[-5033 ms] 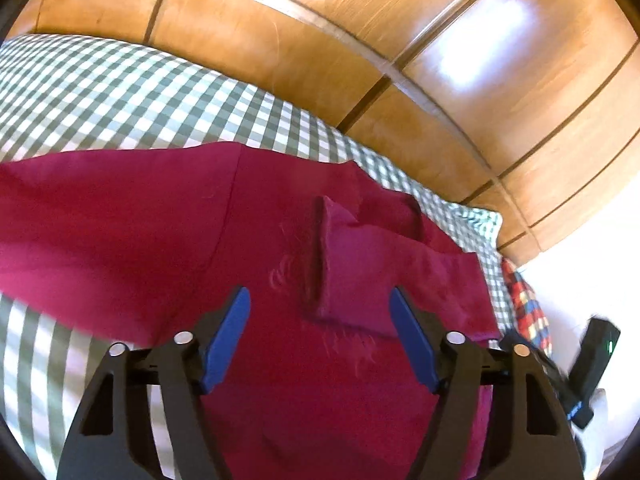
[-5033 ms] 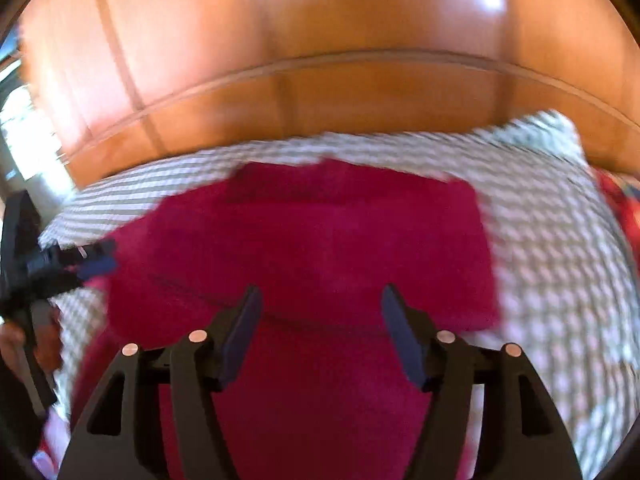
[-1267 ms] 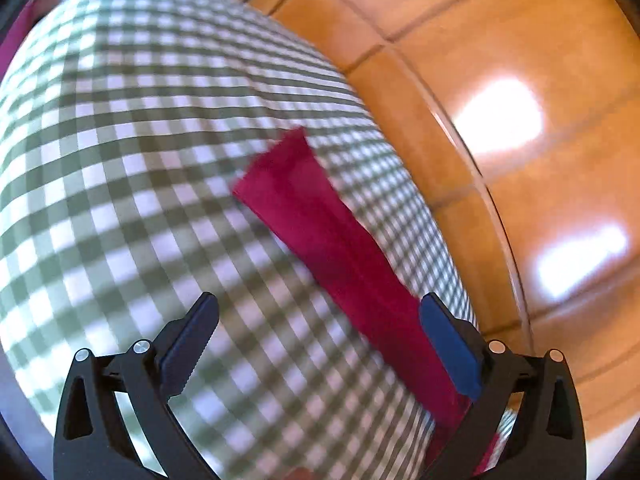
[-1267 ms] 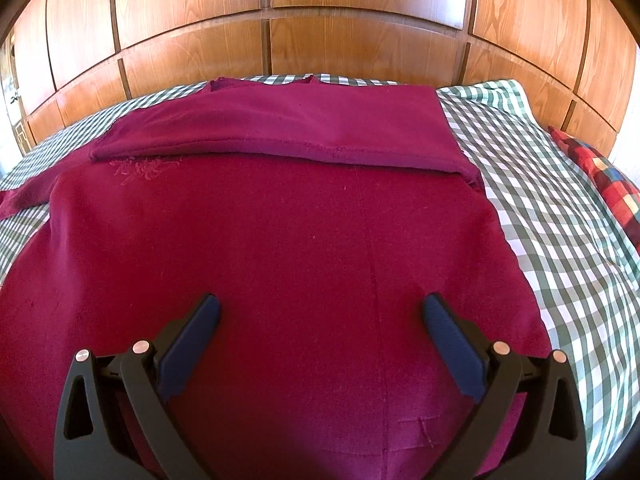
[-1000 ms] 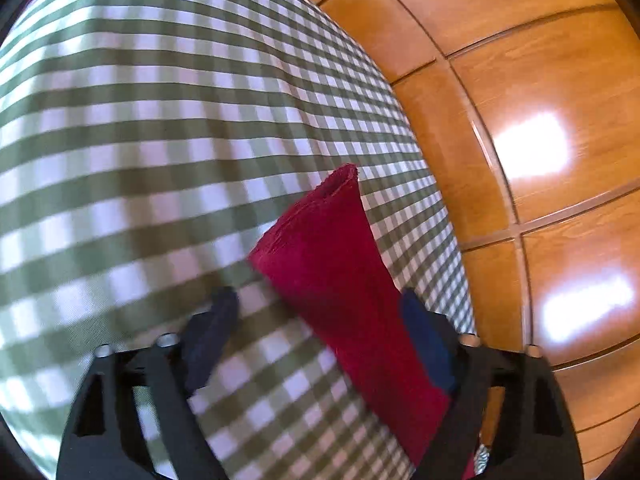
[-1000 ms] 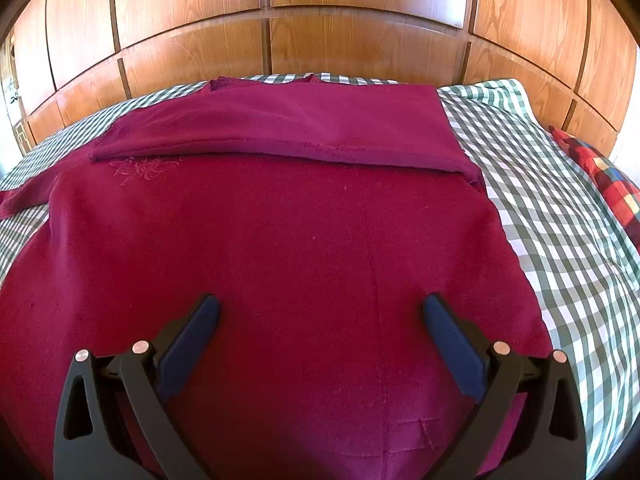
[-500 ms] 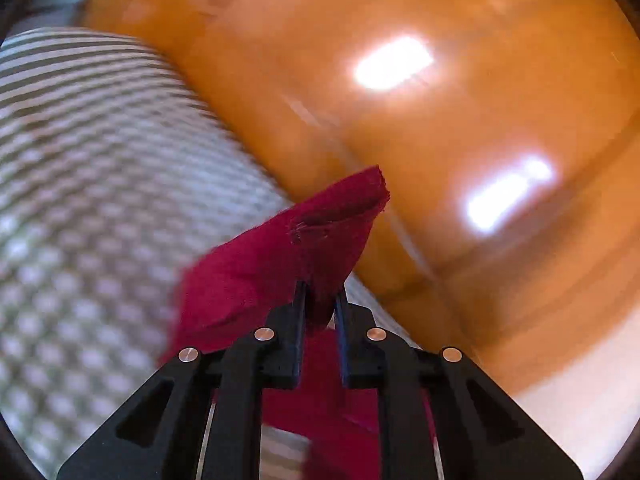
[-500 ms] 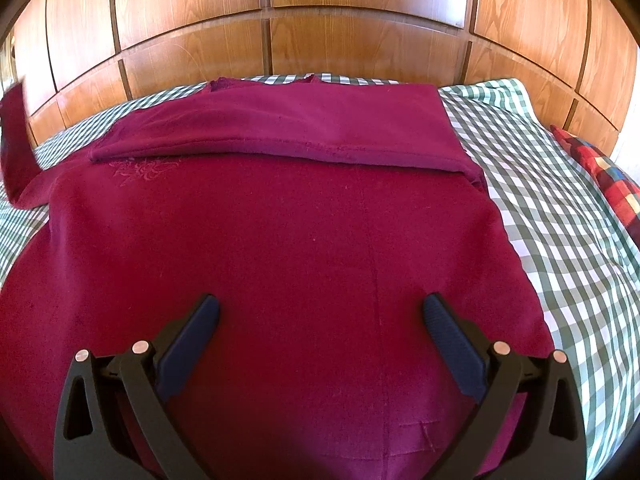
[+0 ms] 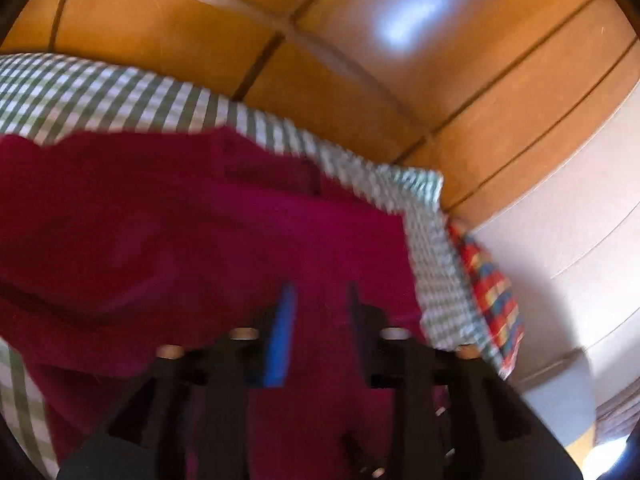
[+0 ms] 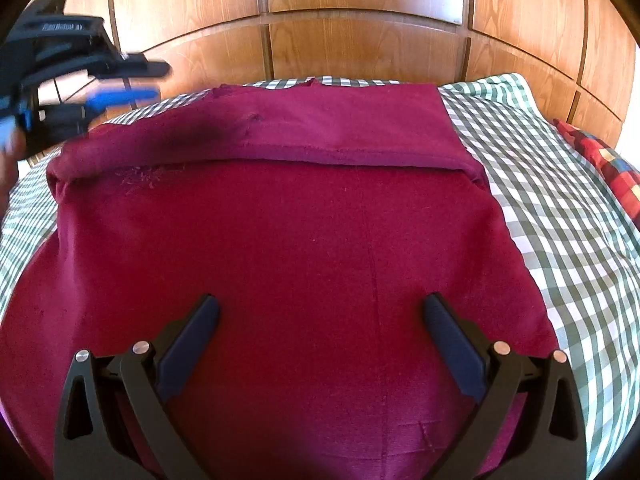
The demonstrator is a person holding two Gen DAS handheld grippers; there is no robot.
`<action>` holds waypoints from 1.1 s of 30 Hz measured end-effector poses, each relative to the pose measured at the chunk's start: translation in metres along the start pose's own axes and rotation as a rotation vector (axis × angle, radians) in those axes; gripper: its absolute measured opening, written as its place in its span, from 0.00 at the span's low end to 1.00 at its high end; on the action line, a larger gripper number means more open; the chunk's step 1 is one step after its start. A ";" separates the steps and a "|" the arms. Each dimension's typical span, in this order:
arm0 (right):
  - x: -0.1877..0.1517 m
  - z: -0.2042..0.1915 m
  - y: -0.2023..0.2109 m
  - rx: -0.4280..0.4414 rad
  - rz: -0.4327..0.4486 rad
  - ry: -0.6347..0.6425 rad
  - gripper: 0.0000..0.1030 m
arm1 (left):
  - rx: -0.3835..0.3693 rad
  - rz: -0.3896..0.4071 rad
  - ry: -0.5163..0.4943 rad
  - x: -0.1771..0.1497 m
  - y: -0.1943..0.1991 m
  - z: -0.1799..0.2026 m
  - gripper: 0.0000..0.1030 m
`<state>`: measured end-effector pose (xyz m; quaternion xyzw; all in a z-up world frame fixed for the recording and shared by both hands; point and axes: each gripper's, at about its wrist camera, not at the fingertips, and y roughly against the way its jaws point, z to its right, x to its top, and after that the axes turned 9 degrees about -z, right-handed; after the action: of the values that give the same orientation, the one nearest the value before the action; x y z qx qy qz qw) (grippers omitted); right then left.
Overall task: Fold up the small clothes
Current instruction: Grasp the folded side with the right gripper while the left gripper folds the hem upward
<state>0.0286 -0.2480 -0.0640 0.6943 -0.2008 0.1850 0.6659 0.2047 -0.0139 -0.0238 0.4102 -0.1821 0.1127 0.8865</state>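
A dark red sweater [image 10: 300,248] lies flat on the green checked bedspread [image 10: 560,200], both sleeves folded across its far part [image 10: 320,124]. My right gripper [image 10: 320,320] is open and empty, low over the near part of the sweater. My left gripper [image 9: 320,300] is partly open with nothing between its blue pads, above the sweater [image 9: 180,232]. It also shows in the right wrist view [image 10: 132,80], raised at the far left above the sweater's left shoulder. The left wrist view is blurred.
A wooden panelled headboard [image 10: 360,20] runs behind the bed. A red, blue and yellow checked pillow [image 10: 600,160] lies at the right edge of the bed; it also shows in the left wrist view [image 9: 492,280]. A white wall [image 9: 580,220] is to the right.
My left gripper took the left sleeve end, carried it over the sweater's far part, let it go and opened. The sleeve now lies folded over. My right gripper has not moved.
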 end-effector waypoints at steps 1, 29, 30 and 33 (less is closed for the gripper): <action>0.001 0.001 0.000 0.008 -0.009 -0.002 0.98 | -0.001 0.009 0.000 -0.005 0.002 -0.004 0.57; 0.164 -0.004 0.056 0.168 0.106 0.033 0.04 | 0.186 0.121 0.141 -0.051 0.048 -0.097 0.54; 0.165 0.005 0.058 0.137 0.125 0.022 0.04 | 0.195 0.122 0.135 -0.051 0.048 -0.096 0.54; 0.160 0.043 0.046 0.034 0.117 -0.050 0.04 | 0.241 0.112 0.108 -0.053 0.045 -0.092 0.54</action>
<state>0.1405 -0.2974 0.0573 0.6970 -0.2542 0.2096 0.6369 0.1622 0.0825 -0.0699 0.4962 -0.1419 0.2049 0.8317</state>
